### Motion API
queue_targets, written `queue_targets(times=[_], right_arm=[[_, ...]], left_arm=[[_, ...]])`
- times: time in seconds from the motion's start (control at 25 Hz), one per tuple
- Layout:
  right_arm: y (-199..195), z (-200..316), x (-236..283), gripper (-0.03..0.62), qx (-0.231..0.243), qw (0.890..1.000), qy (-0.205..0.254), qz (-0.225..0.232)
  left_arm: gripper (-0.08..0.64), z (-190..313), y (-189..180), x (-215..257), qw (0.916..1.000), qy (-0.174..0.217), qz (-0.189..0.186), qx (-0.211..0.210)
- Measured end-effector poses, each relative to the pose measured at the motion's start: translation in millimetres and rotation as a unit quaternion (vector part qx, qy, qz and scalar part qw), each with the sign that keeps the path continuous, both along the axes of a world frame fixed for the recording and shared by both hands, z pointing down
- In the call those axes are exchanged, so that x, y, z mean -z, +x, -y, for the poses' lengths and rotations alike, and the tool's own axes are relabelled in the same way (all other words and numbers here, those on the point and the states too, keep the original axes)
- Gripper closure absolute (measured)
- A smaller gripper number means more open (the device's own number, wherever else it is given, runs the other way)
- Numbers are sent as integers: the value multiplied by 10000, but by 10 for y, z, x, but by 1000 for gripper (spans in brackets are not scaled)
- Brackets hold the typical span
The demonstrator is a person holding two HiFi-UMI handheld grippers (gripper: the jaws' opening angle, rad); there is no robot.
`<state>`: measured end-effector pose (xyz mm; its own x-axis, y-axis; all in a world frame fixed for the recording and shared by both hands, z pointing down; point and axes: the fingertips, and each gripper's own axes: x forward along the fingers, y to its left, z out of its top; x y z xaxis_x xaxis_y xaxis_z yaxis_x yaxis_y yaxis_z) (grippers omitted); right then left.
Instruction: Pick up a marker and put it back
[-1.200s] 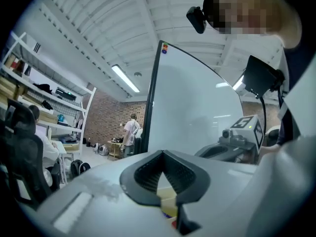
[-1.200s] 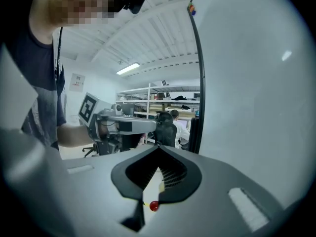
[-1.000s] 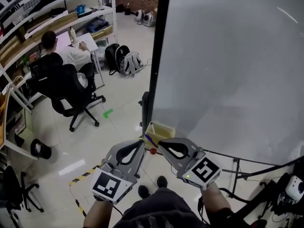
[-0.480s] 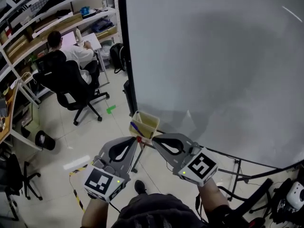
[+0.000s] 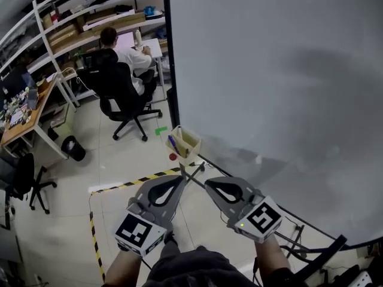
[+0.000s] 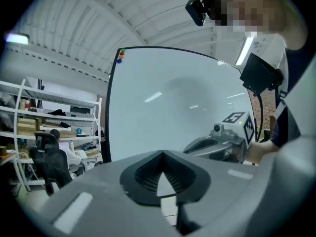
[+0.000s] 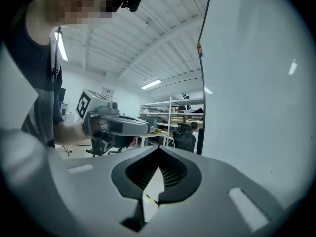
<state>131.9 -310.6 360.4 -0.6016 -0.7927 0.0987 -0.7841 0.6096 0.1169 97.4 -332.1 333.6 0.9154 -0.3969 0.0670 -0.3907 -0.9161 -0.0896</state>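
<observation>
Jaws together on both the left gripper (image 5: 180,178) and the right gripper (image 5: 207,182), nothing between them. Tips are near each other, not touching, aimed toward the whiteboard (image 5: 281,88), which fills the right of the head view. Floor (image 5: 119,154) to the left, with striped tape (image 5: 119,187) on it. Person (image 5: 122,52) seated in a chair (image 5: 122,91), well apart. Bin (image 5: 188,142) at the whiteboard's lower left corner, ahead of the jaws. Blue marker (image 5: 172,143) stands in it, untouched. Red item (image 5: 173,156) at its lower edge, kind unclear.

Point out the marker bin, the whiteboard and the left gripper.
marker bin (image 5: 190,142), head view, on its yellowish side wall.
whiteboard (image 5: 281,70), head view, on its bare surface.
left gripper (image 5: 179,180), head view, at the tips of its closed jaws.
</observation>
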Motion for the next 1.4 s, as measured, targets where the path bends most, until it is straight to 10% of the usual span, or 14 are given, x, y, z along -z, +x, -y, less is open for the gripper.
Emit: queue_targets(times=[0.72, 1.4], right_arm=[[-1273, -611, -244, 592, 1353, 9895, -386, 318], [-2042, -2628, -43, 592, 1273, 9913, -179, -292]], left_arm=[[558, -806, -1436, -330, 9868, -117, 326, 1584], [558, -2680, -2162, -83, 9896, 35, -339, 1395]])
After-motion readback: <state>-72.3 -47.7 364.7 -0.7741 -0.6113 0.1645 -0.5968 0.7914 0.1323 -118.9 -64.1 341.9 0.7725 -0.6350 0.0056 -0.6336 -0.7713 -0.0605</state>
